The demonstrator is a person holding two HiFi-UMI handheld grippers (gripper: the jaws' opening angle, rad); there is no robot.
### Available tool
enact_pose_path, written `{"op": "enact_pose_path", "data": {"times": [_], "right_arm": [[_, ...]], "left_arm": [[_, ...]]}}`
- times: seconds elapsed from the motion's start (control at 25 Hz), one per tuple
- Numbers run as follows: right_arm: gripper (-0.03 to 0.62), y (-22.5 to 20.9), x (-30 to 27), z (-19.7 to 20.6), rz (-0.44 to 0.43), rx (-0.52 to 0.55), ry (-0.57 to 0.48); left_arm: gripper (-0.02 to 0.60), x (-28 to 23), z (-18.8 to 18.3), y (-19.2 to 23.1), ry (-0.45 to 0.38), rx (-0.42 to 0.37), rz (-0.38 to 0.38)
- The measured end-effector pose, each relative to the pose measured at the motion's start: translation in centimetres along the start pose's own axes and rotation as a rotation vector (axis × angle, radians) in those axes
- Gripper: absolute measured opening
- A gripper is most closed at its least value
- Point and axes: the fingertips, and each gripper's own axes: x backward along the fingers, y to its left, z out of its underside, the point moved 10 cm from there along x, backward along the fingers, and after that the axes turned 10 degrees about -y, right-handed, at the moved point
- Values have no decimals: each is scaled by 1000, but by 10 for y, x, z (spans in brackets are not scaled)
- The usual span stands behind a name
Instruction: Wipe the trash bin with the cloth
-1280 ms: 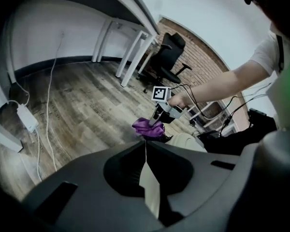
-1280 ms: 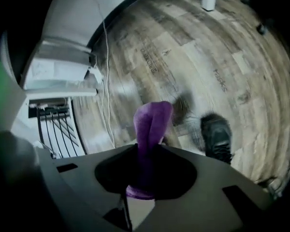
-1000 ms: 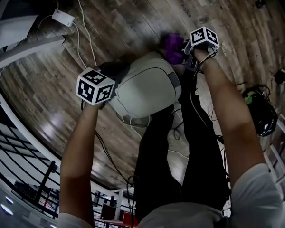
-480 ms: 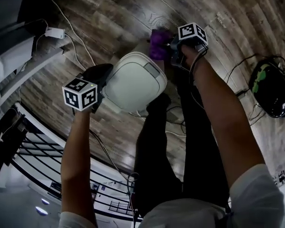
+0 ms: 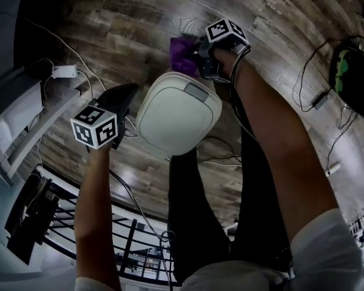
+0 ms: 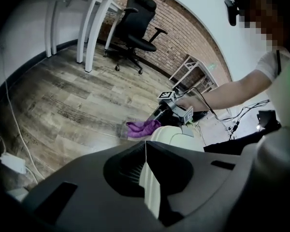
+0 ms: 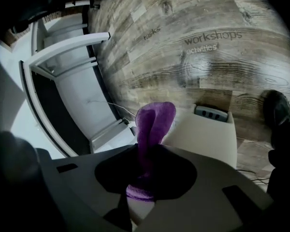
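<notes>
here, cloth [image 5: 183,53] in right gripper [image 5: 201,60], beside bin [image 5: 177,117]

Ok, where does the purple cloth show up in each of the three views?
Head view: purple cloth upper centre, in the right tool, just beyond the trash bin.
Left gripper view: purple cloth mid-frame, at the trash bin's far side.
Right gripper view: purple cloth centre, clamped in that tool's jaws, trash bin right of it.
Shared landmark: the white trash bin, beside the purple cloth in every view.
</notes>
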Motion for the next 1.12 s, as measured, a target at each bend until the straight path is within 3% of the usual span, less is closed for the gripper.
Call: {"op": "enact_pose_path", "data": {"times": [0.16,0.4,0.84,1.12], "right_arm": [[97,-12,1,-10,55,66,21],[97,-40,30,-3,116,81,31],[97,-89,65,15,95,0,1],[97,-117,76,30,103,-29,-28]], "left_arm": [[5,-25,-4,9,11,-66,55],[5,-47,-21,-9,7,-100,105],[5,-85,-74,-49,41,-195,194],[5,-109,-86,-69,86,-247,242]]}}
